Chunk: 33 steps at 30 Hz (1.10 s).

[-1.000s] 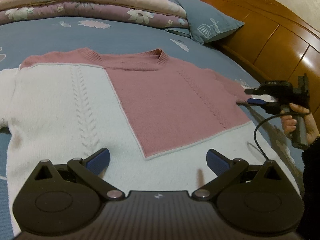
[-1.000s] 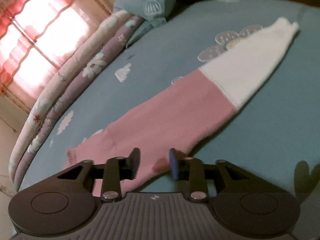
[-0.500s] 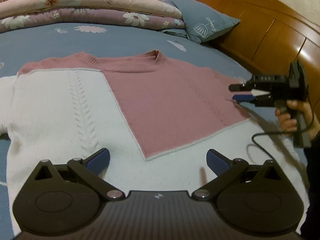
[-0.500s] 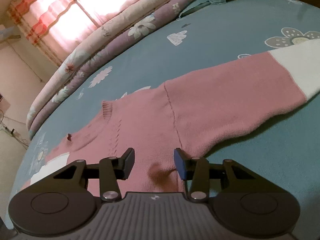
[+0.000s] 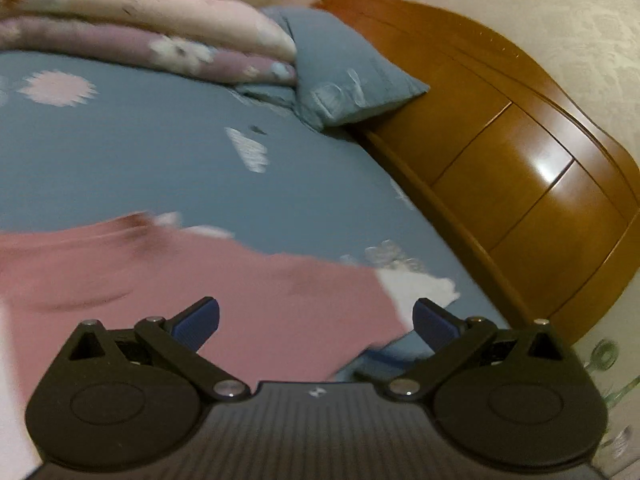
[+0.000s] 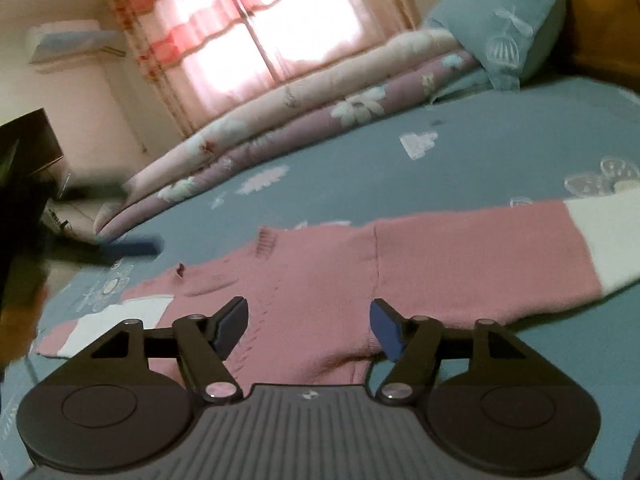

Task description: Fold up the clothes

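Note:
A pink and white knit sweater [image 6: 320, 272] lies flat on the blue flowered bed sheet [image 6: 500, 152]. Its pink sleeve stretches right to a white cuff [image 6: 608, 236]. My right gripper [image 6: 308, 324] hovers low over the sweater's near edge by the armpit. Its jaws are opening, the fabric lies between them, and the pads do not press on it. In the blurred left wrist view my left gripper [image 5: 316, 320] stands open above the pink sleeve [image 5: 280, 300], close to the white cuff [image 5: 416, 286]. Nothing is held.
A folded floral quilt [image 6: 300, 120] and a blue pillow [image 5: 348, 68] lie at the far side of the bed. The wooden headboard [image 5: 500, 140] runs along the right. A curtained window [image 6: 280, 28] is behind, and a dark blurred shape [image 6: 128, 248] streaks past at the left.
The left gripper swung right, from over the sweater's body to over the right sleeve near its cuff, still open. The right gripper's jaws widened and its view rolled and tipped up.

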Available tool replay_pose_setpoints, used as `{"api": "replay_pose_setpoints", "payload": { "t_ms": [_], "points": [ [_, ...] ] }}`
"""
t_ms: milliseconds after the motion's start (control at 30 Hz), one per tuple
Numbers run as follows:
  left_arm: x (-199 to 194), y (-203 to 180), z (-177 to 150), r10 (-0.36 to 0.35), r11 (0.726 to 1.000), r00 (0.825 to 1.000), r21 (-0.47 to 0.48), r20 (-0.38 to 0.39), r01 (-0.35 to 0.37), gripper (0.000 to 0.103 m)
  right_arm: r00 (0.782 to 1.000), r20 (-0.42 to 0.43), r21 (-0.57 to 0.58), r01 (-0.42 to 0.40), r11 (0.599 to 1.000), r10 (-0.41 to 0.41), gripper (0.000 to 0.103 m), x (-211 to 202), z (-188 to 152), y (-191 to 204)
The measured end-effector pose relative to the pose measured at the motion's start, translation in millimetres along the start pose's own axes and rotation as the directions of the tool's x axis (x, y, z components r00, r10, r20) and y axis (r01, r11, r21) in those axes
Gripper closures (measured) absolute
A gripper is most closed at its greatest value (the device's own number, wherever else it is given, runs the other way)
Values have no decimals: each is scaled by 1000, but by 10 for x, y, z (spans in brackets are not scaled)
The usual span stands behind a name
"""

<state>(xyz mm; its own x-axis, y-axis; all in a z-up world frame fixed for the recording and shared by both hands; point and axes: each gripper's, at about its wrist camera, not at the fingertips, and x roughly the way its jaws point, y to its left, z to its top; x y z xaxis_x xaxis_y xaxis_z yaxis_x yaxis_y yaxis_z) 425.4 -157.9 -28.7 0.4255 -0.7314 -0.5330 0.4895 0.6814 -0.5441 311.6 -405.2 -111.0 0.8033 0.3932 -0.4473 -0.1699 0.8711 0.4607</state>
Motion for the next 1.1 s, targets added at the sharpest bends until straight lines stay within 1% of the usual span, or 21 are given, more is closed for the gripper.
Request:
{"api": "replay_pose_setpoints", "payload": {
  "t_ms": [67, 100, 167, 233, 267, 333, 400, 600, 667, 733, 767, 933, 1000, 1100],
  "points": [
    [426, -69, 173, -44, 999, 998, -31, -51, 42, 1, 1000, -19, 37, -14, 999, 15, 31, 61, 2, -81],
    [609, -76, 215, -50, 998, 996, -53, -75, 46, 1, 999, -36, 50, -15, 999, 17, 31, 97, 4, -117],
    [953, -62, 308, -43, 995, 993, -97, -114, 32, 1, 998, -61, 58, -10, 998, 13, 31, 157, 14, -162],
    [1220, 14, 320, -20, 991, 992, -132, -128, 3, 1, 999, -49, 41, -5, 999, 7, 31, 168, 13, -164],
    [1304, 54, 313, -23, 988, 991, -152, -130, 3, 1, 998, -57, 43, -15, 999, 17, 30, 174, 12, -173],
    [1455, 141, 271, -66, 978, 987, -206, -149, 34, 1, 997, -66, 42, -27, 999, 30, 29, 192, 12, -190],
    [1549, 183, 244, -80, 975, 986, -217, -147, 47, 1, 997, -74, 37, -25, 999, 27, 29, 215, 2, -213],
    [1871, 250, 246, -59, 968, 982, -252, -180, 12, 1, 995, -89, 54, -31, 998, 36, 28, 247, -9, -238],
    [1896, 226, 268, -49, 970, 983, -243, -180, 4, 1, 996, -87, 61, -33, 998, 38, 28, 242, -22, -246],
    [1854, 185, 308, -36, 973, 983, -232, -182, -7, 1, 995, -85, 69, -36, 997, 41, 28, 234, -31, -249],
    [1812, 157, 318, -30, 977, 985, -213, -171, -7, 1, 995, -85, 76, -36, 996, 42, 28, 229, -32, -249],
    [1594, 96, 382, -50, 986, 993, -166, -107, 32, 1, 996, -80, 108, -41, 993, 50, 28, 232, -47, -256],
    [1708, 167, 381, -71, 977, 987, -211, -146, 39, 1, 995, -81, 106, -43, 993, 51, 28, 230, -48, -259],
    [1888, 198, 362, -69, 976, 982, -214, -177, 30, 1, 995, -83, 103, -44, 994, 53, 28, 226, -50, -264]
  ]
}}
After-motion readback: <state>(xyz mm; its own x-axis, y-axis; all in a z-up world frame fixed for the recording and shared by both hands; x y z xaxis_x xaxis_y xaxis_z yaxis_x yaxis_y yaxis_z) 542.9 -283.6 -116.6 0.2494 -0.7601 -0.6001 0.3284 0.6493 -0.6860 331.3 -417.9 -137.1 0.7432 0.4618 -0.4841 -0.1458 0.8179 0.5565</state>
